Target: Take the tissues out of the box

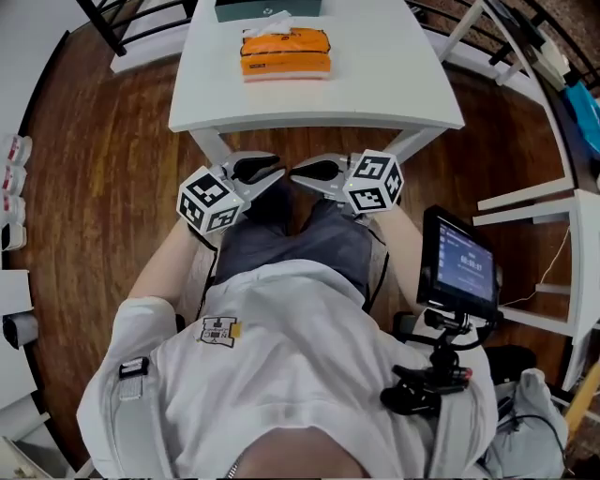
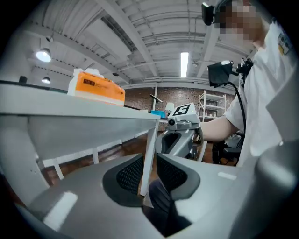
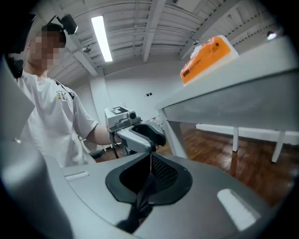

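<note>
An orange tissue pack (image 1: 286, 52) lies on the white table (image 1: 375, 89), with a white tissue (image 1: 272, 23) sticking out of its top. It also shows up on the tabletop in the left gripper view (image 2: 96, 87) and in the right gripper view (image 3: 208, 58). Both grippers hang below the table's front edge, over the person's lap, tips facing each other and far from the pack. My left gripper (image 1: 278, 172) (image 2: 149, 161) stands slightly open, holding nothing. The right gripper (image 1: 296, 172) (image 3: 151, 156) is shut and empty.
A teal box (image 1: 267, 8) stands behind the pack at the table's back edge. A table leg (image 2: 148, 154) rises just ahead of the left jaws. A screen on a stand (image 1: 459, 267) sits at the person's right. White frames (image 1: 534, 202) stand on the wooden floor at the right.
</note>
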A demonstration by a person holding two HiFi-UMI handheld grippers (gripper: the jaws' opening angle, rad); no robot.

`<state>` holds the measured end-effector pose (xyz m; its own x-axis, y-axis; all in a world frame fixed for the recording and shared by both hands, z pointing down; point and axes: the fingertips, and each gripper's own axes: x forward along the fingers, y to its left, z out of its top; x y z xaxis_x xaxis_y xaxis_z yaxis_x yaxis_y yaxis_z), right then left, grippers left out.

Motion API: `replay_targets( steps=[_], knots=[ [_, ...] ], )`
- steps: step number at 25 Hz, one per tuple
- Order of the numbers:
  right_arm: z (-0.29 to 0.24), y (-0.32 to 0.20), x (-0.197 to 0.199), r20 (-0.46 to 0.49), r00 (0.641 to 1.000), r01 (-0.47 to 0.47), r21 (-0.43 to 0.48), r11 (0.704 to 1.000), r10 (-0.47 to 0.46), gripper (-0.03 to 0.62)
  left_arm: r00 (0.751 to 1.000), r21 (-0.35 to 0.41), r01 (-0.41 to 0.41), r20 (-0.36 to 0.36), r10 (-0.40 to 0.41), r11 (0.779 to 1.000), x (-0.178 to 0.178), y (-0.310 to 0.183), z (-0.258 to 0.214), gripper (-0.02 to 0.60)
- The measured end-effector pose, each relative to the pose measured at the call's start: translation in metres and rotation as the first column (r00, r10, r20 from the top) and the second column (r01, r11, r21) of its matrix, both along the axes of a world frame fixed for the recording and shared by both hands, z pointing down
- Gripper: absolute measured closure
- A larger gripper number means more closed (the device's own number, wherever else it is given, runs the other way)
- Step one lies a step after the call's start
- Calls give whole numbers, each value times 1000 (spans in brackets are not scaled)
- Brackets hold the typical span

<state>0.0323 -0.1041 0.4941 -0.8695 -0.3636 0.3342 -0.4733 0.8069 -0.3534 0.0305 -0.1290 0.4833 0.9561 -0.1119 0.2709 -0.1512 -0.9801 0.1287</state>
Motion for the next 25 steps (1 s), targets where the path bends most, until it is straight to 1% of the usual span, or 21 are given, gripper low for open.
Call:
replay_targets(
  steps=[1, 2, 5, 9, 12, 18, 22, 25],
  knots=[
    [7, 1, -4, 7, 1000, 0, -16, 1000, 0, 594, 1000, -10, -2, 7, 2, 1000, 0, 1, 6, 491],
    [14, 1, -8, 9, 1000, -2, -31, 1000, 3, 594, 1000, -19, -3, 14, 3, 1000, -1, 2, 12, 502],
    [31, 4, -15, 11, 1000, -22, -72, 997, 23, 594, 999, -54, 6, 34, -4, 999, -5, 6, 30, 503],
    [40, 9, -17, 44, 997, -54, -96, 994, 59, 594, 1000, -92, 10, 30, -8, 996, -8, 11, 39, 513],
    [39, 7, -15, 59, 995, -78, -93, 993, 83, 594, 1000, -95, 7, 18, -5, 995, -6, 11, 37, 531],
    [33, 5, -8, 80, 992, -90, -78, 993, 96, 594, 1000, -87, -2, 0, 2, 996, 0, 11, 31, 534],
    [34, 11, -5, 70, 992, -102, -75, 992, 108, 594, 1000, -96, -15, 0, 15, 995, 2, 17, 32, 538],
    [32, 2, -7, 62, 993, -98, -51, 994, 101, 594, 1000, -81, 5, -10, -6, 997, -6, 8, 25, 540]
  ],
)
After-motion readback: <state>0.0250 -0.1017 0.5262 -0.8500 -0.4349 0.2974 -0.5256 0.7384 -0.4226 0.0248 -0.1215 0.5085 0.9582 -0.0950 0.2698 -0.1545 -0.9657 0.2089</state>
